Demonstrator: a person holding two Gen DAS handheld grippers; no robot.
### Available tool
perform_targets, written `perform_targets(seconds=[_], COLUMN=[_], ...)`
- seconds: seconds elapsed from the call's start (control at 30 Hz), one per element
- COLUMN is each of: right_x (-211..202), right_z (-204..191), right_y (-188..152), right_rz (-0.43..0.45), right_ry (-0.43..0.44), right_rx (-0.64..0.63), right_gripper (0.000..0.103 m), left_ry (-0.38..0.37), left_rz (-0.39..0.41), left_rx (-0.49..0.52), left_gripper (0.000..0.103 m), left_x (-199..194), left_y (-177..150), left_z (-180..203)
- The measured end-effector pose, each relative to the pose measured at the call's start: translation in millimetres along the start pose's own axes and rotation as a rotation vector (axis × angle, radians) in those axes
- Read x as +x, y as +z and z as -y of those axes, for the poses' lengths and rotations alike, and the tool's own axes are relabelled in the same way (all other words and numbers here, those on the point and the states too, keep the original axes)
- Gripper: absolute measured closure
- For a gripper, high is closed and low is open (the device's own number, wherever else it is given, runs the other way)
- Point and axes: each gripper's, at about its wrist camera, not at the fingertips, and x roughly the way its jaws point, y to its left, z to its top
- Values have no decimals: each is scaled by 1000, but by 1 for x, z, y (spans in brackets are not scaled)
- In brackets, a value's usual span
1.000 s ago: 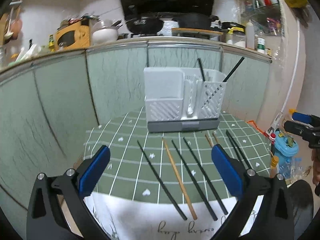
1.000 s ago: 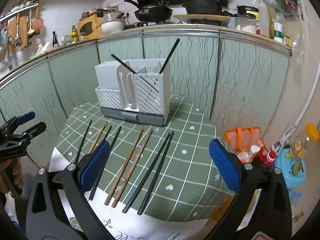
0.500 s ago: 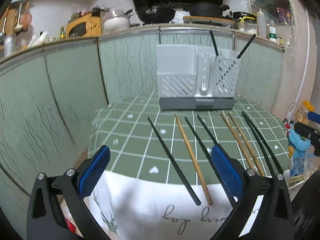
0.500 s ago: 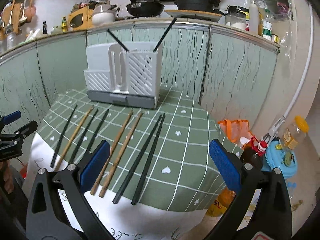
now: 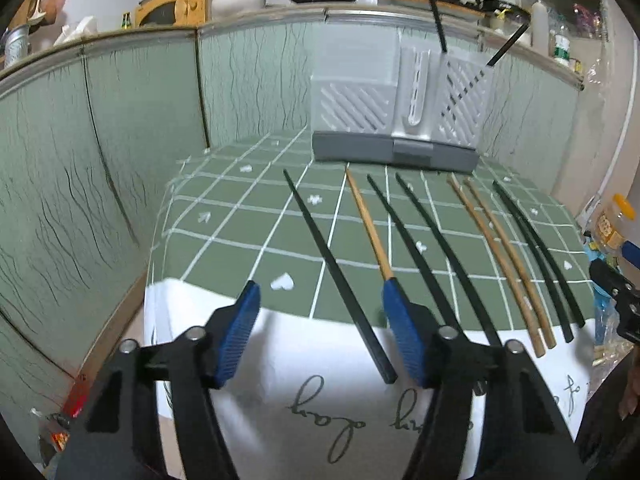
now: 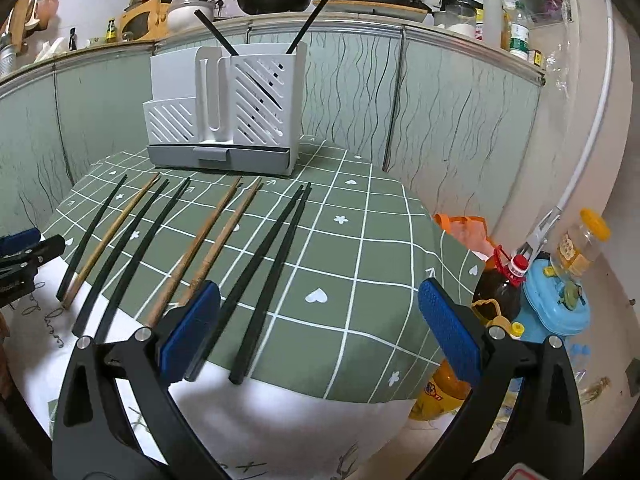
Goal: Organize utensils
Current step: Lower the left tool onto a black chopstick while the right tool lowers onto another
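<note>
Both grippers have come down toward the near edge of the desk (image 5: 224,216) over the last second, so the row of chopsticks now fills far more of each wrist view.

The left gripper (image 5: 320,320) has just been closing its jaws from full spread to roughly half. They stand apart, clamped on nothing, with the butt of the leftmost black chopstick (image 5: 340,280) lying between them on the white cloth (image 5: 320,368). The wooden chopstick (image 5: 370,224) beside it runs behind the right-hand pad.

The right gripper (image 6: 320,328) keeps its jaws wide apart and empty, over the 2 rightmost black chopsticks (image 6: 272,264).

In all, 8 chopsticks lie on the desk. 2 black ones already stand in the white utensil holder (image 6: 224,112) at the far side.

Judgement: the left-hand pick is imminent, and little of the sorting is done.
</note>
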Motion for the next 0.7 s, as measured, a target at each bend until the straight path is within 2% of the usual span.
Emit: perform_targets(seconds=[0.17,0.27,0.4,0.47,0.7], right_x=[3,6,9,11,17], right_z=[5,2,-1,-2,-12], right_y=[-7,-9,-12,-12,-17], right_rz=[-12,-30,-48,-59,-81], right_ry=[22,54,55,52,50], right_rx=[8,7,-12,-11,-42], right_gripper=[8,8,9,14,41], left_ry=[22,17,21,33,67], left_rz=[-22,-44,-61,-56,-20], left_rx=[12,12,26,37,75], left_gripper=[55,57,60,63,76], left_x=[8,14,20,22,20], left_y=[-2,-5,-7,-9,-14], left_z=[7,10,15,19,31])
